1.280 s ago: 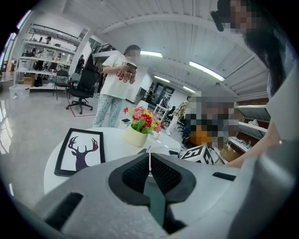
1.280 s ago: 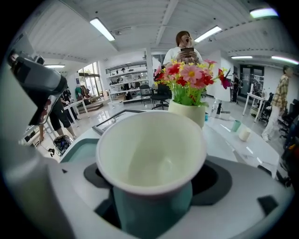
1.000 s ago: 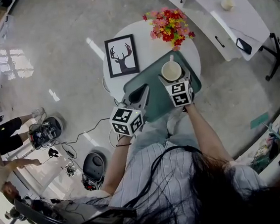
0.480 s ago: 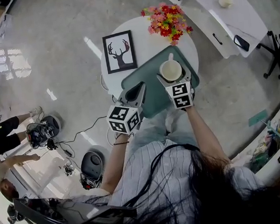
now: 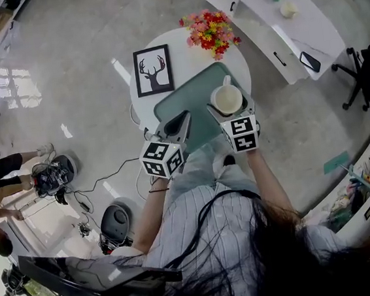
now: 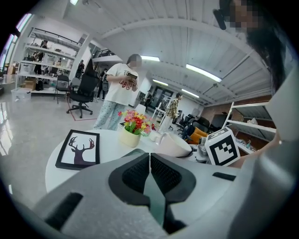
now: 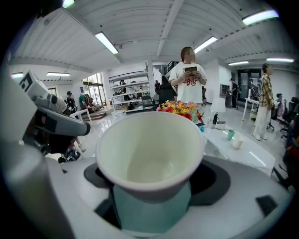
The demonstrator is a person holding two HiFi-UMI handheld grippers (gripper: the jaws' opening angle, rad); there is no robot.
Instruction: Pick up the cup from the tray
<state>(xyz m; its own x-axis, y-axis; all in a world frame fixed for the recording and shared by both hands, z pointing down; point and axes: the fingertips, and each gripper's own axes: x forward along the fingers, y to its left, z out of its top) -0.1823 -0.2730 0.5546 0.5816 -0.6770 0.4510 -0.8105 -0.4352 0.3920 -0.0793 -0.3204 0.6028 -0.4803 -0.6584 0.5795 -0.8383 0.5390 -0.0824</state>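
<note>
Right hand-held gripper (image 5: 230, 111): clamped round the white cup (image 5: 226, 98) — tray (image 5: 190, 101), 3 o'clock side.
Left hand-held gripper (image 5: 180, 121): jaws together, empty — tray's 7 o'clock.

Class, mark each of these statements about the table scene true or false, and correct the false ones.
1. The right gripper has the cup between its jaws. True.
2. The left gripper holds the deer picture. False: its jaws are together on nothing, and the picture lies on the round table.
3. The cup is full. False: the right gripper view shows it empty.
4. The tray is green. True.
5. The flowers stand on the tray. False: they stand on the table, beyond it.
</note>
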